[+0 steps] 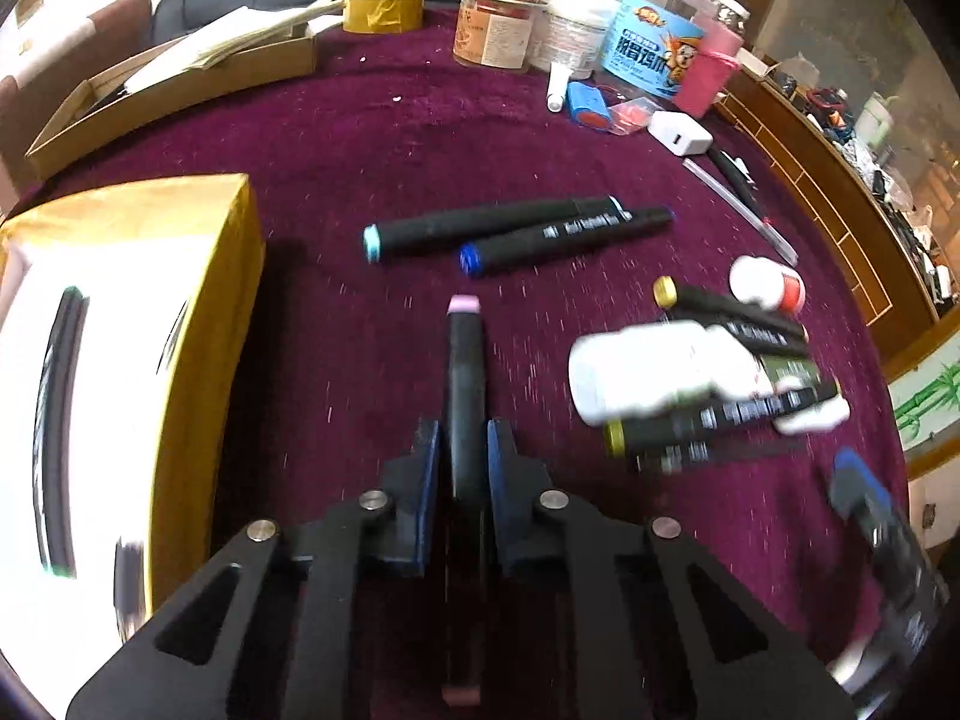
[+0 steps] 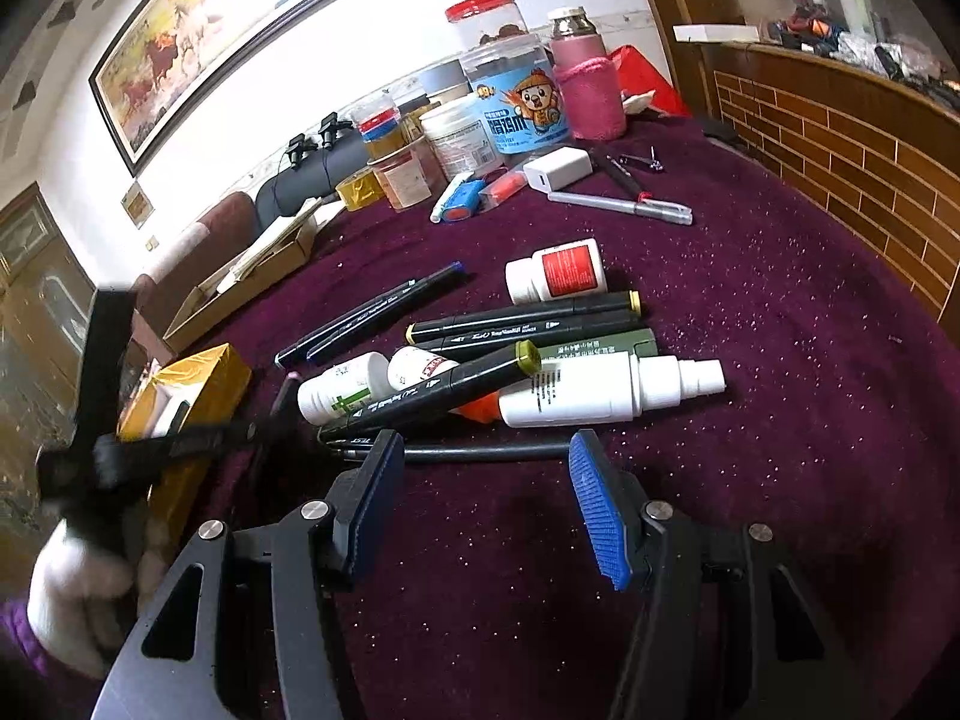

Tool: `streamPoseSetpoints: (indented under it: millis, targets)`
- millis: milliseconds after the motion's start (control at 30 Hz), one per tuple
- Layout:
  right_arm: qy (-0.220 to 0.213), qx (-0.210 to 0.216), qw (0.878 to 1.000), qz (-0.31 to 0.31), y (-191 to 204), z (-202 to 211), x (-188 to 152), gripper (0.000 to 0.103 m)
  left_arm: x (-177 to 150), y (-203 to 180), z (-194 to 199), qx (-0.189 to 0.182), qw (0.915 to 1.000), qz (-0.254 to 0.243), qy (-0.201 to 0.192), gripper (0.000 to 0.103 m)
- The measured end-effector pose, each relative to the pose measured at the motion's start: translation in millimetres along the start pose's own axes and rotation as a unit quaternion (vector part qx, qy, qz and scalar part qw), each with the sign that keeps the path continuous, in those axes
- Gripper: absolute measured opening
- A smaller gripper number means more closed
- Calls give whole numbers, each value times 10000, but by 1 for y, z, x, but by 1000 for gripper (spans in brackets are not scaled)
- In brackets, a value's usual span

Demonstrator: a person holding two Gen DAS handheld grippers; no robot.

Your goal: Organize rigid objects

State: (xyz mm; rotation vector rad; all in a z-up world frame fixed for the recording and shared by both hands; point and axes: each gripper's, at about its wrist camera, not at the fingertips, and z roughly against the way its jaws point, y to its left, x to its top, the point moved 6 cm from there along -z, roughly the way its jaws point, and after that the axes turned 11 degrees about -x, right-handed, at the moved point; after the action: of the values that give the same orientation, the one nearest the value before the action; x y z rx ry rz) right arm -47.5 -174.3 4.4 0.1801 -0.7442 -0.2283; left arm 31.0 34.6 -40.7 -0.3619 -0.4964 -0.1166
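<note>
Marker (image 1: 57,426) inside gold-sided box (image 1: 204,324).

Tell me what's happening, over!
Left hand-held gripper shut on black pink-capped marker. Right hand-held gripper open, empty. Gold cardboard box alongside. Path clear.

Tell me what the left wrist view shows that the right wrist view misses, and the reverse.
Only the left wrist view shows the left gripper shut on the pink-capped marker, and a marker lying inside the yellow box. Only the right wrist view shows the right gripper open and empty, the white spray bottle clearly, and a gloved hand. Both show the marker pile and purple cloth.
</note>
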Motion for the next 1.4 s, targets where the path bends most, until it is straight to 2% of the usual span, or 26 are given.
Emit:
streamPoseSetpoints:
  millis: [100,200,233,267,367,433,533,733,967,1167,1233,1267,1333,1400]
  targets:
    - [30,-7,10000,25,1,-1,-1,52,-3,-7,-1,161,9997,-152,-134,13]
    - [67,-30,10000,30,1,-1,-2,52,-5,-19,-4,387,9977,-503,-230,18]
    - [77,-28,10000,7,0,-1,-2,52,-5,-22,-4,283,9976,-586,-233,19]
    - [89,-24,10000,-17,-1,-2,-2,52,-5,-21,-3,157,9982,-533,-236,13]
    - [158,-30,9998,-101,-4,-5,-2,52,-9,-17,8,-546,9980,-133,-278,12]
    - [205,-45,9997,-128,-5,-7,-2,52,-11,-16,21,-754,9961,-61,-458,12]
    - [228,-96,9996,-121,-6,-8,-2,52,-14,-16,45,-1147,9911,73,-670,12]
    - [322,-84,9993,-156,-6,-7,0,52,-22,-17,92,-1710,9785,80,-1155,12]
    - [817,655,9912,-814,13,-20,9,52,-27,-6,136,-2068,9652,61,-1598,13]
    - [1039,549,9855,-1223,35,-47,16,51,-35,9,165,-2149,9589,-35,-1851,13]
    - [1111,533,9822,-1417,39,-55,14,47,-35,13,172,-2174,9572,-56,-1909,12]
    - [1160,487,9810,-1477,41,-59,11,38,-36,15,175,-2180,9565,-72,-1939,12]
    - [1236,435,9795,-1528,43,-64,7,29,-37,17,179,-2146,9561,-132,-1991,13]
    - [1181,460,9790,-1594,44,-64,5,28,-38,17,175,-2146,9571,-141,-1943,12]
